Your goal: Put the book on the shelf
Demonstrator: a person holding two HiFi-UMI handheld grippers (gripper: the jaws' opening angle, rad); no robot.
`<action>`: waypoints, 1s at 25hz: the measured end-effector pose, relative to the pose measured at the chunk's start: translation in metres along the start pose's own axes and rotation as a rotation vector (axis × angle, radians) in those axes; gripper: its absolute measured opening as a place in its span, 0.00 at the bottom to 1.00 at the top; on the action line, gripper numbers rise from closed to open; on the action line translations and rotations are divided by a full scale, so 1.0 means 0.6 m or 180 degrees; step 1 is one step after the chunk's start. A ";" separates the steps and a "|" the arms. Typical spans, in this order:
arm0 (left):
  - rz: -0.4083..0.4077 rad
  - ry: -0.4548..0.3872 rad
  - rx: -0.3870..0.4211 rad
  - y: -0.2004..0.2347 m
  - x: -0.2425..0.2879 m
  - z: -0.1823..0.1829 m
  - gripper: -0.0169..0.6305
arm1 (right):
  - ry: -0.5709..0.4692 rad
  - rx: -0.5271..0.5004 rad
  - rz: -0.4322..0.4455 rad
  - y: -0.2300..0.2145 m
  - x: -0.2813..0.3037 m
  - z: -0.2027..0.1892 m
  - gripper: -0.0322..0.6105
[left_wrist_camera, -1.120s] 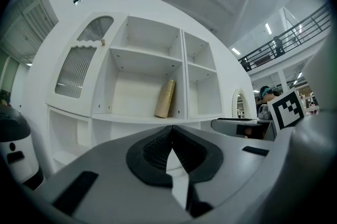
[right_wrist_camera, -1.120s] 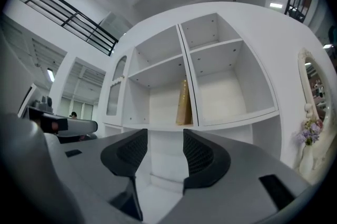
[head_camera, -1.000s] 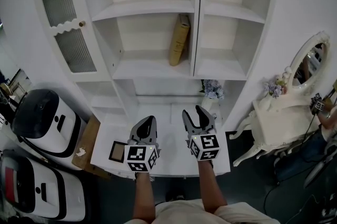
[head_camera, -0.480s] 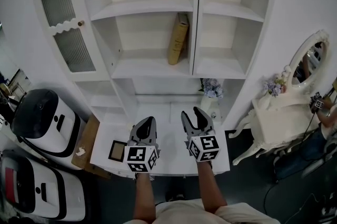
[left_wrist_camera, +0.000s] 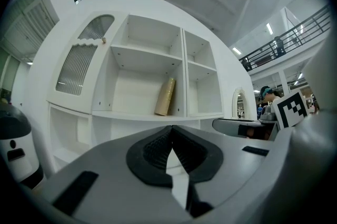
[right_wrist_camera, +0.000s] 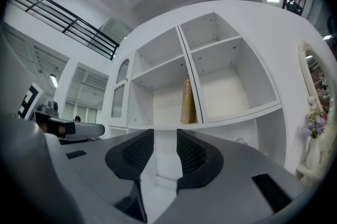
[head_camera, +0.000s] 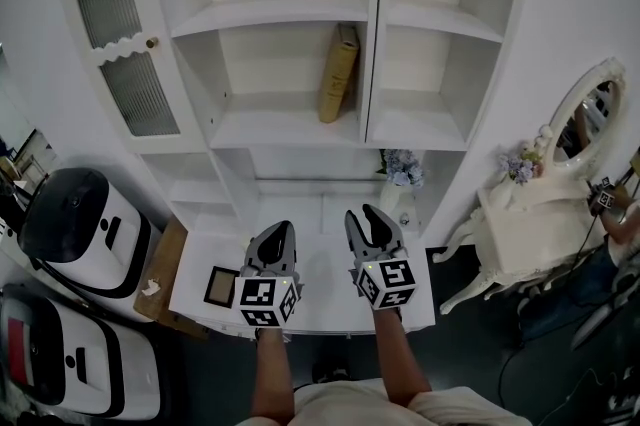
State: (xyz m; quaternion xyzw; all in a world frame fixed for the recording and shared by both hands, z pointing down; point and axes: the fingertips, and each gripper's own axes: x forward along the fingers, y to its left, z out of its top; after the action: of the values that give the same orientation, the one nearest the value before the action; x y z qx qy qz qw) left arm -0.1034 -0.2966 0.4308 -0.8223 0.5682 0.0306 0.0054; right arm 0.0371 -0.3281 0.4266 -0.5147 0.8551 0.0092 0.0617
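A tan book [head_camera: 338,74] stands leaning in the middle shelf of the white cabinet [head_camera: 290,129], against the centre divider. It also shows as the book [left_wrist_camera: 165,97] in the left gripper view and the book [right_wrist_camera: 187,101] in the right gripper view. Both grippers hover side by side over the white counter [head_camera: 320,214], well below the book and pointing towards the shelves. My left gripper [head_camera: 283,232] is shut, its pads meeting with nothing in them [left_wrist_camera: 169,140]. My right gripper [head_camera: 366,218] is open; its jaws have just been closing, and nothing lies between them [right_wrist_camera: 165,148].
A small dark picture frame [head_camera: 221,286] lies on the counter left of the left gripper. A vase of flowers [head_camera: 404,172] stands at the counter's back right. A ribbed glass door [head_camera: 125,44] is at the cabinet's left. A white vanity with mirror [head_camera: 590,119] stands right, white machines [head_camera: 85,224] left.
The right gripper's jaws stand narrower than before. Both hands stay where they were, and the book has not moved.
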 end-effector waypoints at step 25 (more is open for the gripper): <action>0.0030 -0.0008 0.0116 -0.001 0.019 0.013 0.05 | 0.0057 -0.0134 -0.0028 -0.025 0.014 0.010 0.09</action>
State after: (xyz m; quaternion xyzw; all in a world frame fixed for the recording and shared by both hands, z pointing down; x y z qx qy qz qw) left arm -0.0991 -0.3066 0.4225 -0.8193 0.5725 0.0213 0.0210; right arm 0.0473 -0.3419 0.4206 -0.5197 0.8530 0.0223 0.0432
